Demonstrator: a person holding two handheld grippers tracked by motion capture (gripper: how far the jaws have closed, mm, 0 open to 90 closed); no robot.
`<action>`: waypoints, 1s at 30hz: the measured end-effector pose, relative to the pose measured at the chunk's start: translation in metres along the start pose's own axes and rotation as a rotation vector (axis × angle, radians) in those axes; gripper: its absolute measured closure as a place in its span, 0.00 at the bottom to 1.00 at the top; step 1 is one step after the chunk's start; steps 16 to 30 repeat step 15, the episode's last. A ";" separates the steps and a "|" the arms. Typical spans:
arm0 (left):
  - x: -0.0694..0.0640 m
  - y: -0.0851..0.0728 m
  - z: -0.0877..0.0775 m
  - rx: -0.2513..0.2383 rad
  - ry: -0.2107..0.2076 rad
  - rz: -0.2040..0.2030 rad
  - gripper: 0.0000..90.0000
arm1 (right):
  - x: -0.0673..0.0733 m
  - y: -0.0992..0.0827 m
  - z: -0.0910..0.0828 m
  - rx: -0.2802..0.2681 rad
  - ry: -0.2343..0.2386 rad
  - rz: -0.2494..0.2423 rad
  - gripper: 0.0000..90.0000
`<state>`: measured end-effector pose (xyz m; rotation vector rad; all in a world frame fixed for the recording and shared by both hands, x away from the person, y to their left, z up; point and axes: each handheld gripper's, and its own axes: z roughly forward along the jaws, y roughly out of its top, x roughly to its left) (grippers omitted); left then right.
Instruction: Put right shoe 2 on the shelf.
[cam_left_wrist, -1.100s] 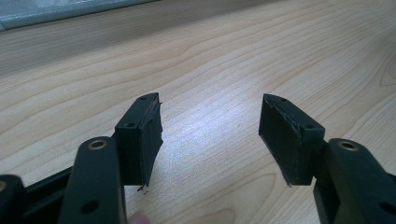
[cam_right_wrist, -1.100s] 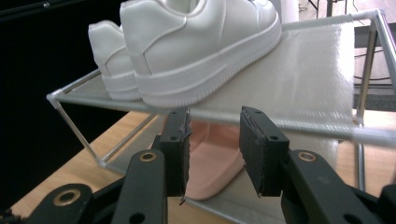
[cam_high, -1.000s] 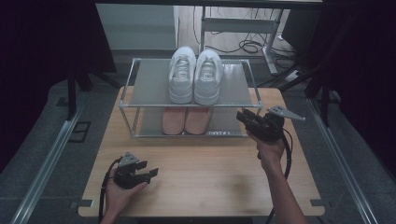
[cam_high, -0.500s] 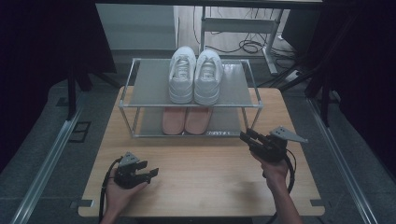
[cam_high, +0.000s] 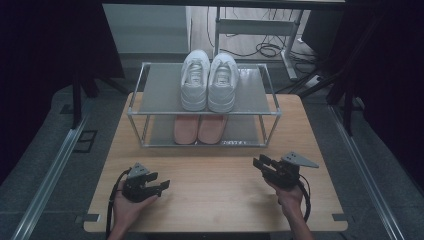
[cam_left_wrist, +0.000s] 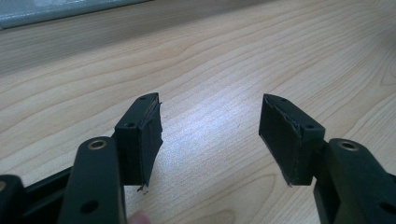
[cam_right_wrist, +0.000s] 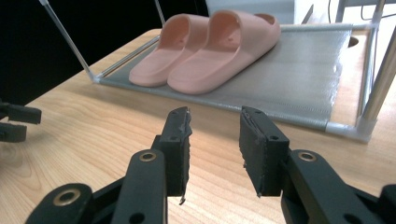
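Two hand-held grippers are seen from the high view over a wooden worktop (cam_high: 220, 200). The left hand-held gripper (cam_high: 162, 185) is held near the front left corner, the right hand-held gripper (cam_high: 260, 164) towards the front right, both with jaws parted and nothing between them. A two-level wire rack (cam_high: 150, 90) is placed along the far half of the worktop; a pair of white sneakers (cam_high: 209, 80) is set on its upper shelf, a pair of pink slippers (cam_high: 199, 128) on the lower one. A small label is fixed to the rack's front lower rail, but its writing is too small to be read.

From the left gripper view, the left hand-held gripper (cam_left_wrist: 210, 135) is shown wide open over bare wood grain.

From the right gripper view, the right hand-held gripper (cam_right_wrist: 215, 144) is shown partly open and empty, pointed at the pink slippers (cam_right_wrist: 205, 46), which lie side by side on the lower shelf (cam_right_wrist: 299, 84), well apart from the jaws. No brand marking can be made out on the slippers.
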<state>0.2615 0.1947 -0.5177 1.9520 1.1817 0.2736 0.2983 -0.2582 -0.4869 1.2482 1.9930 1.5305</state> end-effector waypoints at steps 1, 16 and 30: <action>0.000 0.000 0.000 -0.001 0.000 0.000 0.44 | 0.000 -0.002 0.001 0.002 0.001 0.004 0.70; 0.001 0.001 -0.001 -0.004 0.003 0.001 0.44 | 0.000 -0.003 0.000 -0.003 0.000 0.000 0.69; 0.001 0.001 -0.001 -0.004 0.003 0.001 0.44 | 0.000 -0.003 0.000 -0.003 0.000 0.000 0.69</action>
